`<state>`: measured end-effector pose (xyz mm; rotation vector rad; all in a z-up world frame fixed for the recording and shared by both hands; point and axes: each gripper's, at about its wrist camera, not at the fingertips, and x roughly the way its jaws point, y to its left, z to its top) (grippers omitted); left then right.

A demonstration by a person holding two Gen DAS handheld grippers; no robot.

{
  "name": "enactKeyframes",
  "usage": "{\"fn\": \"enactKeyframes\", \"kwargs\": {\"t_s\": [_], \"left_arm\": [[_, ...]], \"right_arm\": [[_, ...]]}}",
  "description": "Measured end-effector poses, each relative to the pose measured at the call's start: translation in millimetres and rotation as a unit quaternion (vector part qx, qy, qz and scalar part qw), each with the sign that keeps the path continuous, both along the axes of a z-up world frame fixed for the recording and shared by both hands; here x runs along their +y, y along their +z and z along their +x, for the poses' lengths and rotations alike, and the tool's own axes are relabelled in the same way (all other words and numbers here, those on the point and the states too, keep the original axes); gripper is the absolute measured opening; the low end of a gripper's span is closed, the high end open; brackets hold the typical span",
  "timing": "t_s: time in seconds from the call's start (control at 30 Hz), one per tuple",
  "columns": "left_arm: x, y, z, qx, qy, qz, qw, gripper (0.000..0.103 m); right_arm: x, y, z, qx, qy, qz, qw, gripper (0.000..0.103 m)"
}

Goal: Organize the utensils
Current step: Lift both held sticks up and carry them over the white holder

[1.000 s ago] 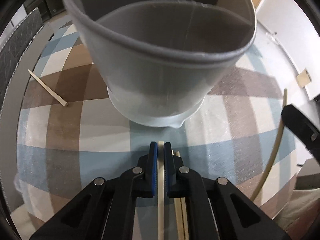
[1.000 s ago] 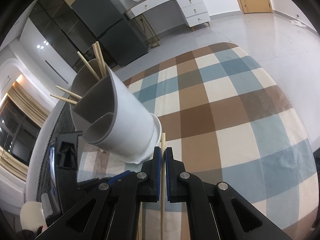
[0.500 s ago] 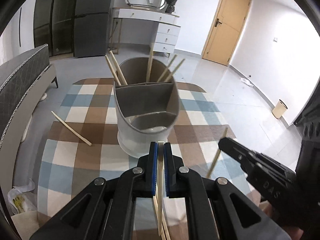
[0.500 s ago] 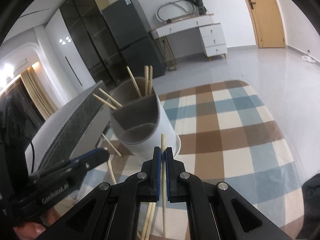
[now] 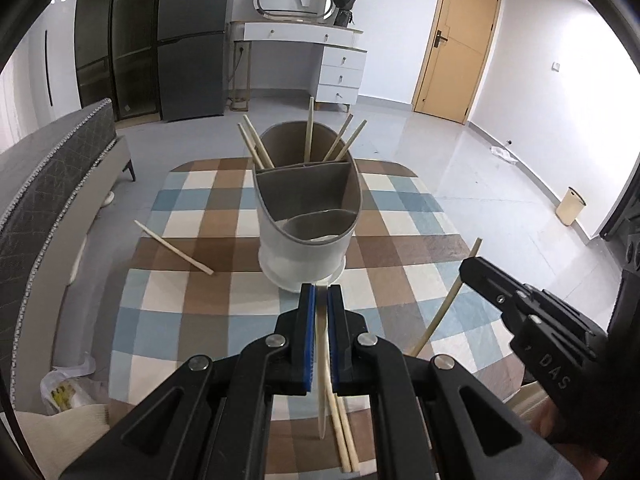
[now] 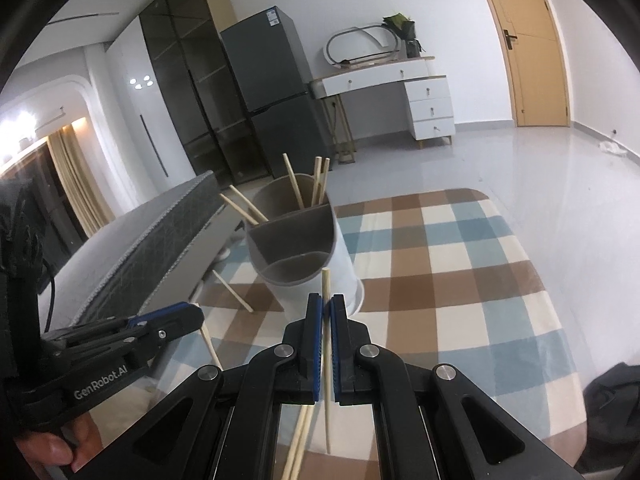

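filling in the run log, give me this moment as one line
left gripper: shut on chopstick | right gripper: shut on chopstick | holder: upright on checked cloth | loose chopstick left of holder

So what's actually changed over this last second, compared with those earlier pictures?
Both hand-held grippers pulled up and back from the holder, which filled the left view before and now stands farther off. The left hand-held gripper stayed shut on its chopstick, the right hand-held gripper on its chopstick. The holder, its chopsticks and the loose chopstick stayed put.

1 utensil holder (image 5: 306, 216) – 5 chopsticks (image 5: 309, 128) inside – 2 grippers (image 5: 319, 300).
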<state>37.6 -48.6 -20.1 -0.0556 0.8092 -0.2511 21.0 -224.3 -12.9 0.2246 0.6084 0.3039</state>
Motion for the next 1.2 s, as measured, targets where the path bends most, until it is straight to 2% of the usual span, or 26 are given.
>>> {"fn": "enactKeyframes", "kwargs": {"t_s": [0.43,0.77,1.2], "left_arm": [[3.1,8.4,-13.7,-0.006,-0.003,0.007,0.9999,0.001],[5.2,37.5,-19.5,-0.027,-0.014,-0.005,0.9995,0.001],[14.0,58.2,-1.9,-0.032,-0.013,-0.023,0.9991,0.001]], "right_arm": [[-5.3,8.9,-18.1,-0.013,-0.006,0.015,1.000,0.003],[-9.3,19.5,-24.3,-0.026,-0.011,0.024,0.999,0.003],[-1.5,27.8,-13.2,-0.027,0.000,0.027,0.999,0.003]]}}
